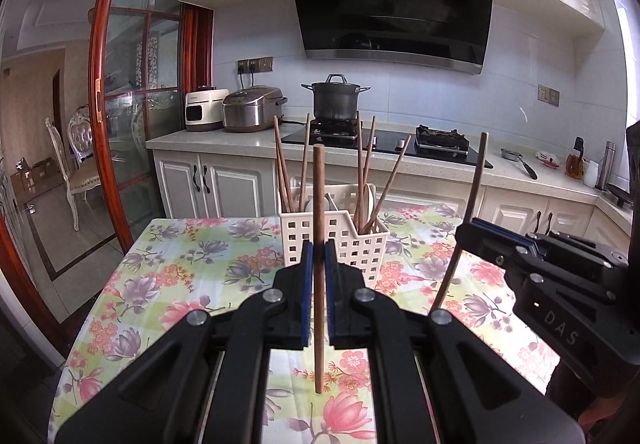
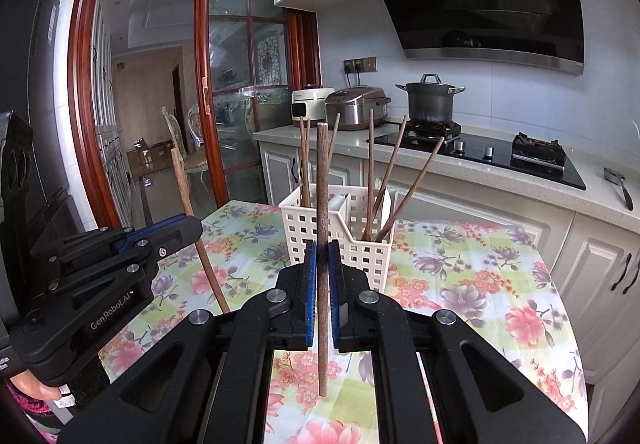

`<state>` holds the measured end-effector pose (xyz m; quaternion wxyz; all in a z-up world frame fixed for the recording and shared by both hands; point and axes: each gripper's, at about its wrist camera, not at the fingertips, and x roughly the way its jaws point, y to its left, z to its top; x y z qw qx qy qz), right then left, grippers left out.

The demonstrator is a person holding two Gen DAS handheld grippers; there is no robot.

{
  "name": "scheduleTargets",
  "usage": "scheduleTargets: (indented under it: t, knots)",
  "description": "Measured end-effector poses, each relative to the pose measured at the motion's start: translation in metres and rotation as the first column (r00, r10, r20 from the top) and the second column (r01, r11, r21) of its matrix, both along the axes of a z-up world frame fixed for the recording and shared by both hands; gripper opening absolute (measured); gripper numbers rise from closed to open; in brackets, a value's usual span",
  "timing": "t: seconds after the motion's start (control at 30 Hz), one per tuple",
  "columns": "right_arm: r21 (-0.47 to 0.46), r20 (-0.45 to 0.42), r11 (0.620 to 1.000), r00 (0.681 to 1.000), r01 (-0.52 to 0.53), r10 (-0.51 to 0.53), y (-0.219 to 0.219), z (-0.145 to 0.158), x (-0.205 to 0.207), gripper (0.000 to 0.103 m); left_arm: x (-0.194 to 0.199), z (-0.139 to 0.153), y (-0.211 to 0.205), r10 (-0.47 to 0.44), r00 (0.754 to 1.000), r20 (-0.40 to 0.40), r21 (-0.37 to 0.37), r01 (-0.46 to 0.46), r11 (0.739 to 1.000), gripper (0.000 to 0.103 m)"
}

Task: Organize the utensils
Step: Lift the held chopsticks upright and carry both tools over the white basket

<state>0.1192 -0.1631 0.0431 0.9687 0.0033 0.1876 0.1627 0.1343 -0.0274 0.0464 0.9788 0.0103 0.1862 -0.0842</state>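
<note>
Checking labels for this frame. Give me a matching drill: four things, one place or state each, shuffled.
Things:
1. left gripper
2. white basket
3. pot
4. rice cooker

Places or states:
A. on the stove burner, lid on
B. shut on an upright chopstick
C. on the counter, left of the stove
D. on the flowered tablecloth, chopsticks standing in it

Pairs: 1-B, 2-D, 3-A, 4-C
</note>
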Motion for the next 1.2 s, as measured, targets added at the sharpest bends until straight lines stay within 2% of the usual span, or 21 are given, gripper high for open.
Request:
scheduleTargets:
  t: [0.63, 0.87, 1.2]
  knots:
    - [-0.043, 0.032, 0.999, 1.000, 0.000, 0.001, 0.010, 0.020, 0.028, 0.006, 0.016, 0.020, 0.004, -0.008, 1.000, 0.019, 0.017, 0.008, 1.000, 0.006]
    - [-0.035, 0.068, 0.999, 0.998, 0.006, -0.003, 0.005, 0.044, 0.043, 0.006, 0.041, 0.045, 0.015, -0.010, 1.000, 0.016, 0.004, 0.010, 1.000, 0.006]
    - [-0.009, 0.086, 1.000, 0.996, 0.016, -0.016, 0.002, 0.078, 0.084, 0.006, 0.086, 0.102, 0.025, -0.018, 1.000, 0.025, -0.019, 0.019, 1.000, 0.006]
